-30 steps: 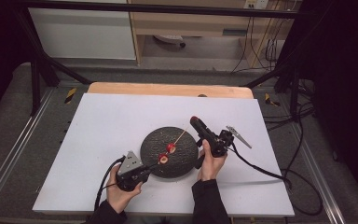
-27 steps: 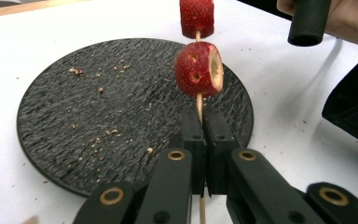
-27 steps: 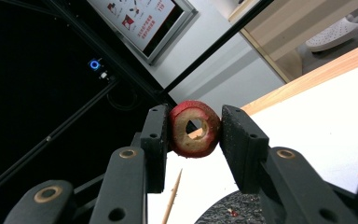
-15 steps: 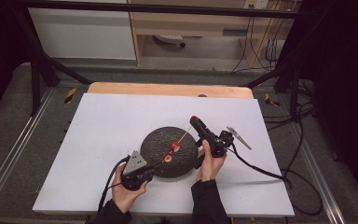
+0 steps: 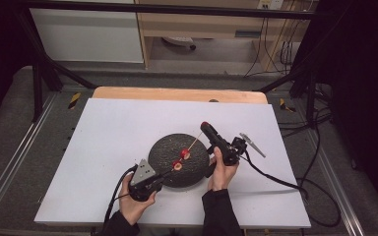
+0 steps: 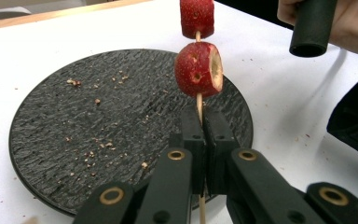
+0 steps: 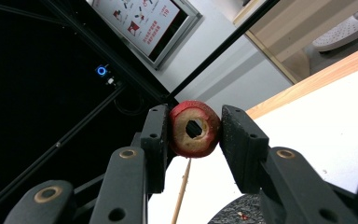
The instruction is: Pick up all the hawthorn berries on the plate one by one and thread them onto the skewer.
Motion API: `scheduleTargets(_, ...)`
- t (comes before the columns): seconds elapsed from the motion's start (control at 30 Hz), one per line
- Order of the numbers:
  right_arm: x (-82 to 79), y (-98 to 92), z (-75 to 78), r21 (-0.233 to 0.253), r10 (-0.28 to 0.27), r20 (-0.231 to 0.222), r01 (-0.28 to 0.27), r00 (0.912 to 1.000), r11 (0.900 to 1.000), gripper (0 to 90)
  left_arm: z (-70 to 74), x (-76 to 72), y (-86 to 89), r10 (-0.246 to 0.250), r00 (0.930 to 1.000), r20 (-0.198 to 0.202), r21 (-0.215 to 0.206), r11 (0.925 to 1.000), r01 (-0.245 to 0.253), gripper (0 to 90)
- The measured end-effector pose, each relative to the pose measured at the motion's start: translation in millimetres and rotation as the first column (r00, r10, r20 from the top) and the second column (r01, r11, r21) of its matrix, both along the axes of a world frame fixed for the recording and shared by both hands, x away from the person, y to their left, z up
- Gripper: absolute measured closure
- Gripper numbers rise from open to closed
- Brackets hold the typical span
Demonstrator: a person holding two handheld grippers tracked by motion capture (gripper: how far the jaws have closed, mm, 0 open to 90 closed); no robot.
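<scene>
Right gripper view: a cored red fruit piece sits clamped between the right gripper jaws, its hole just above the skewer tip. The skewer slants up over the dark plate, pinched low by the closed left gripper, two pieces threaded; open white table all round.

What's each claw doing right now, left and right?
Left claw: shut on the skewer, two fruit pieces already on it.
Right claw: shut on a cored red fruit piece, near the skewer's free end.
</scene>
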State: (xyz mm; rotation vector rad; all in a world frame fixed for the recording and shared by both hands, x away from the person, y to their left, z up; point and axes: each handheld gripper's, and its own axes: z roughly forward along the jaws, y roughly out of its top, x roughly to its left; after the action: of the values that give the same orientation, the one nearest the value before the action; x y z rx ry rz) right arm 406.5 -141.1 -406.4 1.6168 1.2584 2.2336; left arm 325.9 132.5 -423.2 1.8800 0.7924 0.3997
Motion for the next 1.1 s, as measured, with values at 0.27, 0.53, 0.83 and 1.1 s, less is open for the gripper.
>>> scheduleTargets(0.27,-0.5,3.0,-3.5,0.016,-0.005,0.0,0.005,1.0,1.0,63.2,1.1,-0.6,-15.8,0.049,0.9988,0.003,-0.016,0.9987,-0.049,87.9)
scheduleTargets(0.53,-2.4,5.9,-7.3,0.019,-0.008,-0.002,0.008,1.0,1.0,63.3,2.4,1.9,-29.5,0.086,0.9961,-0.016,-0.035,0.9956,-0.087,88.0)
scheduleTargets(0.83,-6.0,9.0,-12.1,0.006,0.003,-0.01,-0.003,0.9999,1.0,63.4,3.5,10.7,-32.1,0.08,0.9964,-0.03,-0.045,0.9957,-0.081,88.0)
scheduleTargets(1.1,-11.3,10.6,-14.9,-0.012,0.018,-0.006,-0.018,0.9998,1.0,63.5,5.2,17.6,-33.4,0.063,0.9974,-0.035,-0.066,0.9956,-0.066,88.0)
